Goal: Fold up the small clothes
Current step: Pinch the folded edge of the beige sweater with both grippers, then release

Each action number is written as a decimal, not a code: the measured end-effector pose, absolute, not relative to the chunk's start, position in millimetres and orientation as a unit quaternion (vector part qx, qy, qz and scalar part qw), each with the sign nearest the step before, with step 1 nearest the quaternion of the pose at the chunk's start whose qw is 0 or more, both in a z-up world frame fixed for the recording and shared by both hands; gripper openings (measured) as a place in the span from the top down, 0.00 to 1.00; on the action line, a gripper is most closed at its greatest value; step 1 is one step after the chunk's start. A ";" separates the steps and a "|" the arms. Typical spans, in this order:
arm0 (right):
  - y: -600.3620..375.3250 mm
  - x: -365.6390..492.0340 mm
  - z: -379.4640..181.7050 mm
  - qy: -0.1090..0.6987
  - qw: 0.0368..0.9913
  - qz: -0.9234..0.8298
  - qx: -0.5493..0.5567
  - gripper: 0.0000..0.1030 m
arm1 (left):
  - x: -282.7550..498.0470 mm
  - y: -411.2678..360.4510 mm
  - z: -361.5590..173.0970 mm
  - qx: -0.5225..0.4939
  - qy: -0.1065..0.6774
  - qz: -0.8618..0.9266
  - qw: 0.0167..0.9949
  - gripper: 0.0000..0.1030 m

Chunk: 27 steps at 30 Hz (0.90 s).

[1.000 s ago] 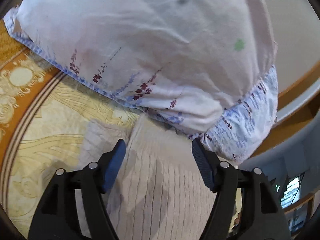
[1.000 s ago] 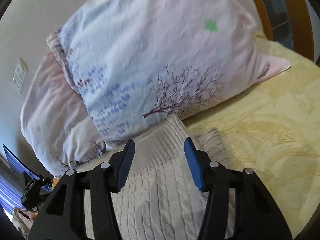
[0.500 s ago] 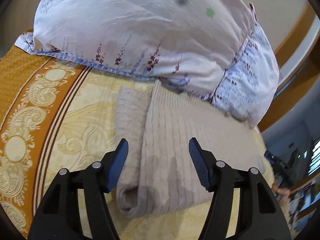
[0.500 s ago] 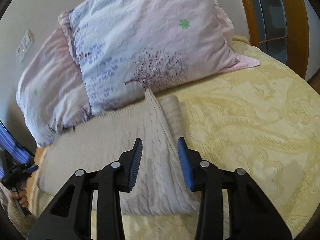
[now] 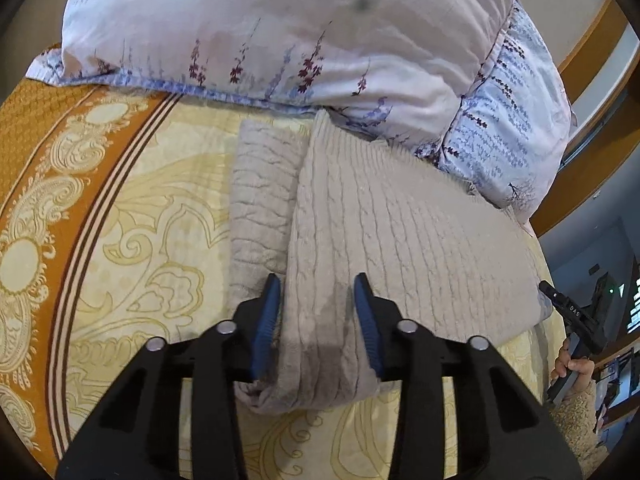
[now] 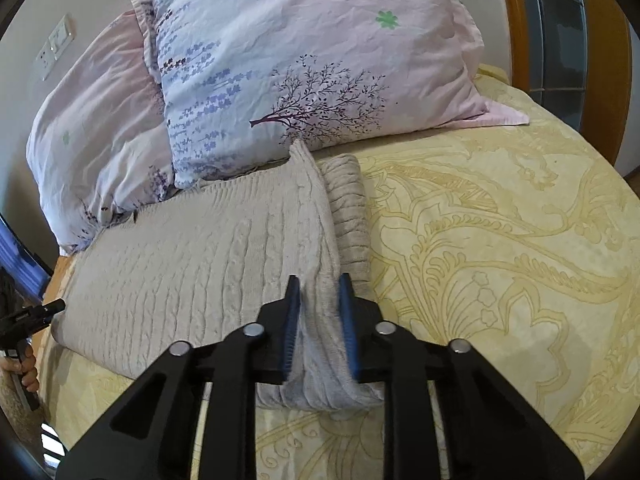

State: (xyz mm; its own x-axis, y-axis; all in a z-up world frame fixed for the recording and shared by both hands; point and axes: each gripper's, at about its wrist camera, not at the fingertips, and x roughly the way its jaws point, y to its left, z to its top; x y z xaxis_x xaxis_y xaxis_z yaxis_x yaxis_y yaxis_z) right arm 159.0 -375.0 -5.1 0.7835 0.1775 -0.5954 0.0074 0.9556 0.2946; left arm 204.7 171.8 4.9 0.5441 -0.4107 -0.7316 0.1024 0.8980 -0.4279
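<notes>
Two pillows (image 6: 280, 68), yellow bedspread (image 6: 500, 240), folded sweater (image 6: 200, 248)

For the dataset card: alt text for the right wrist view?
The right tool is pinching a raised fold of a beige cable-knit sweater on a yellow patterned bedspread. Two floral pillows lean behind it.

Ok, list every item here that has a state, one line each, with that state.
Left gripper: jaws part open, straddling the sweater's near corner, not clamped.
Right gripper: jaws closed on a bunched ridge of knit.
Beige cable-knit sweater: folded, flat on the bedspread, far edge touching the pillows.
Floral pillows: leaning, overlapping, creased.
Yellow bedspread: spread flat.
</notes>
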 end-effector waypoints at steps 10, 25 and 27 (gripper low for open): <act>-373.4 154.4 1.2 0.314 0.937 0.051 0.145 0.89 | 204.7 174.4 1.8 -0.193 0.459 -0.159 0.853 0.92; -372.3 125.0 10.1 0.320 0.934 0.032 0.155 0.90 | 184.7 193.1 16.8 -0.184 0.451 -0.197 0.851 0.93; -372.6 123.5 4.7 0.331 0.932 0.019 0.147 0.90 | 183.8 195.7 14.6 -0.179 0.454 -0.194 0.851 0.94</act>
State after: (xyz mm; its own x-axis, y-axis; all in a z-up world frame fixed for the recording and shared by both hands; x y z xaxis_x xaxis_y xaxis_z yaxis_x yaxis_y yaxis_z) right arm 123.5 -372.6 4.7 0.7801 0.1321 -0.6116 0.0624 0.9561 0.2862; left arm 183.8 195.6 14.6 0.5126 -0.4919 -0.7038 0.1672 0.8612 -0.4800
